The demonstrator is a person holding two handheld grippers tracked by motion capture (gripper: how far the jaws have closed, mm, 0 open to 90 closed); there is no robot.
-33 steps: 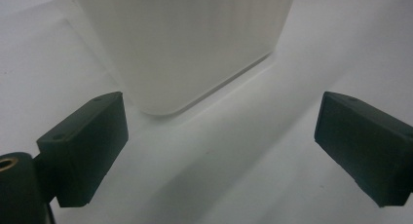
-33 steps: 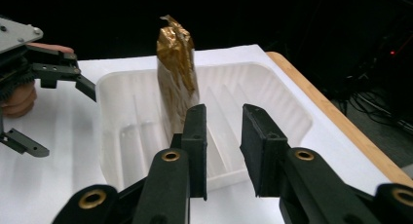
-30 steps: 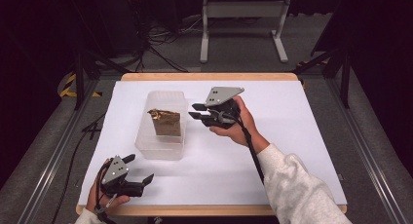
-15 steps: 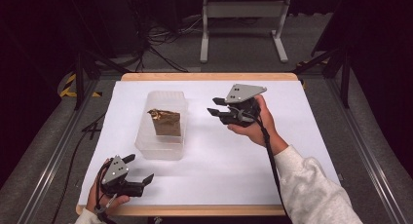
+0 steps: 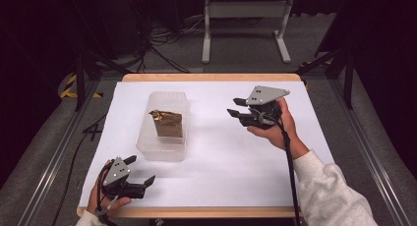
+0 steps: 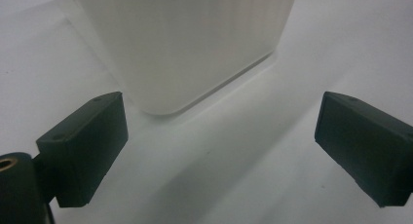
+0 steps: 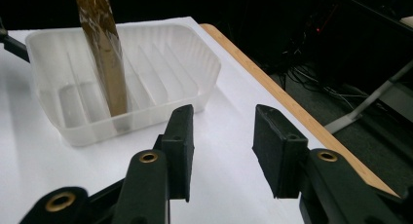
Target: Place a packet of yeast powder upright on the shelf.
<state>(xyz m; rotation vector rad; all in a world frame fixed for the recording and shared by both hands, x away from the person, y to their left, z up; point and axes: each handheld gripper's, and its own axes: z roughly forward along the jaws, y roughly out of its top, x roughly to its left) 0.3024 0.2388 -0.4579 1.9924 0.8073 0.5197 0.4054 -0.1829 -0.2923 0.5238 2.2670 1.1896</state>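
Between steps, seemingly: brown packet [image 5: 167, 123] upright in clear tray [image 5: 147, 145] at table's ten o'clock, right gripper [image 5: 237, 108] (jaws spread, empty) at two, left gripper [image 5: 140, 171] spread at seven; next probably another reach trayward.

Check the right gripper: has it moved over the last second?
Yes. In the high view the right gripper has drawn away from the clear tray toward the table's right side, jaws open and empty.

The white table [image 5: 221, 152] is brightly and evenly lit from above, while the floor around it sinks into near darkness. In the left gripper view the plastic tray [image 6: 185, 44] is soft and washed out, with a faint shadow beneath it. The right gripper view is sharper.
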